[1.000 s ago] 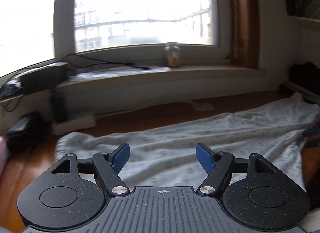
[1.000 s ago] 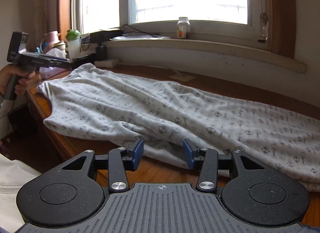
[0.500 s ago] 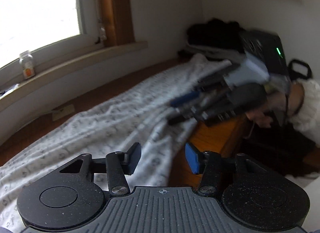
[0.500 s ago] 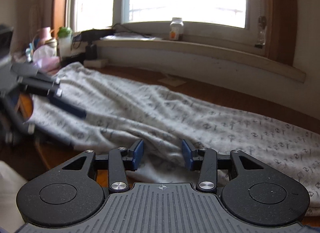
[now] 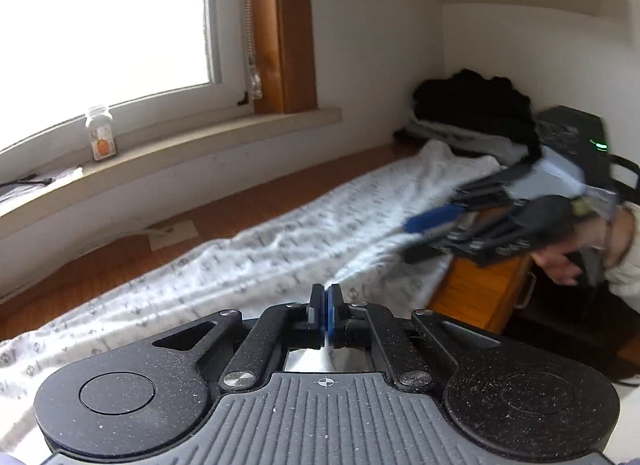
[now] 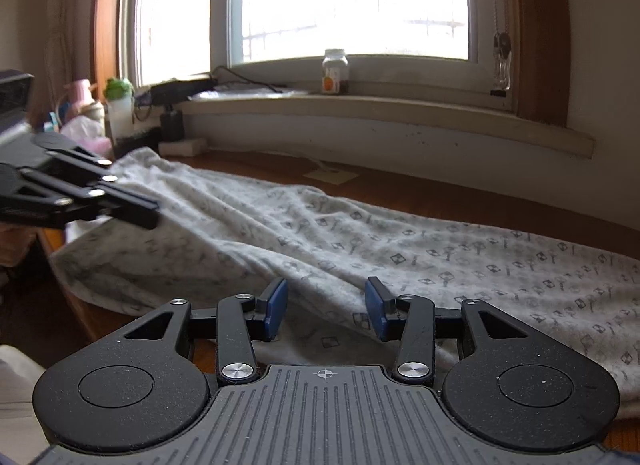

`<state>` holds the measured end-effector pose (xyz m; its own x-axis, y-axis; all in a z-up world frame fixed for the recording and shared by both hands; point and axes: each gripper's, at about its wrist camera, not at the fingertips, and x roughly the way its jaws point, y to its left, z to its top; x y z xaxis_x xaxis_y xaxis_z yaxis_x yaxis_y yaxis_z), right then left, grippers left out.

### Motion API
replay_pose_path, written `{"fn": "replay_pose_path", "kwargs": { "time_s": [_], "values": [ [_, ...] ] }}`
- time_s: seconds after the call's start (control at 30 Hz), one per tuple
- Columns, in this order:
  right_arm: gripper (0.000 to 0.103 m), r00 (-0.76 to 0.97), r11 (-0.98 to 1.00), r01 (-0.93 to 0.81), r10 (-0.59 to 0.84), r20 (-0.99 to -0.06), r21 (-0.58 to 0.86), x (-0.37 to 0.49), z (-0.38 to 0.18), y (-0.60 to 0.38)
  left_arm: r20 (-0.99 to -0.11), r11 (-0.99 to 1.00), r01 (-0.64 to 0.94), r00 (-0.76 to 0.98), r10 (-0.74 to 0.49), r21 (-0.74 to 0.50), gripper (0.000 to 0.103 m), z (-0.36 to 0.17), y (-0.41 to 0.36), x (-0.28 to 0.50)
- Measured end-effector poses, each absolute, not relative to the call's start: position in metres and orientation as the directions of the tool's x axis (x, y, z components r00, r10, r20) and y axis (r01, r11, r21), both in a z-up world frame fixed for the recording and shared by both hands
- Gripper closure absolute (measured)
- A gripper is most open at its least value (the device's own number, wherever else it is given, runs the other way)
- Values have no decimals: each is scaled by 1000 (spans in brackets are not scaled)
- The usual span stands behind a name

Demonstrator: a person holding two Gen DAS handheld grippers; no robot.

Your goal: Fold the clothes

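Both over the printed garment [image 6: 400, 237] — left hand-held gripper [image 5: 325, 294] clenched, right hand-held gripper [image 6: 326, 305] released — jar [image 6: 335, 71] label unreadable.

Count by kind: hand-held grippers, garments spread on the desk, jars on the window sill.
hand-held grippers: 2 (left hand-held gripper, right hand-held gripper)
patterned garment: 1
jar: 1
Total: 4
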<state>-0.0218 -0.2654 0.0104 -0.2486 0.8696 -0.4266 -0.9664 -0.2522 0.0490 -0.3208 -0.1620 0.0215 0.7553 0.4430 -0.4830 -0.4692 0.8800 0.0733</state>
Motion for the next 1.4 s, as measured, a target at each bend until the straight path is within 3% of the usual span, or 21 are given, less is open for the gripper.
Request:
{"fn": "replay_pose_path", "kwargs": {
  "time_s": [0.33,0.4,0.53,0.8,0.97,1.23,1.3,1.33,1.37,1.4],
  "values": [
    [66,-384,-435,-900,773,-505,19,-56,5,-272,-479,883,-470,773,416,9,102,23,-157,-321],
    [71,-392,-453,-891,757,-523,12,-60,2,-268,-477,887,-462,778,408,5,102,25,-161,-323],
    [99,-395,-457,-889,744,-539,21,-56,2,-263,-467,895,-447,792,393,-4,102,29,-170,-327],
    [98,-421,-442,-893,762,-493,81,-38,13,-285,-460,911,-407,822,335,-63,102,26,-182,-336],
    [74,-312,-374,-926,830,-463,-46,-40,16,-282,-430,905,-420,831,354,-66,102,30,-180,-337],
    [73,-141,-259,-943,879,-455,-208,-6,11,-280,-409,894,-443,829,380,-68,103,36,-169,-338],
    [75,-131,-252,-945,877,-462,-210,4,9,-276,-417,895,-441,828,376,-70,103,32,-168,-335],
    [84,-125,-250,-944,874,-470,-215,7,8,-273,-418,894,-441,828,374,-74,103,31,-167,-334],
    [102,-123,-248,-946,872,-473,-210,11,8,-269,-419,894,-441,828,372,-77,103,30,-167,-334],
    [102,-126,-244,-950,872,-473,-196,17,10,-265,-420,894,-441,828,371,-81,103,29,-166,-334]
  ]
}}
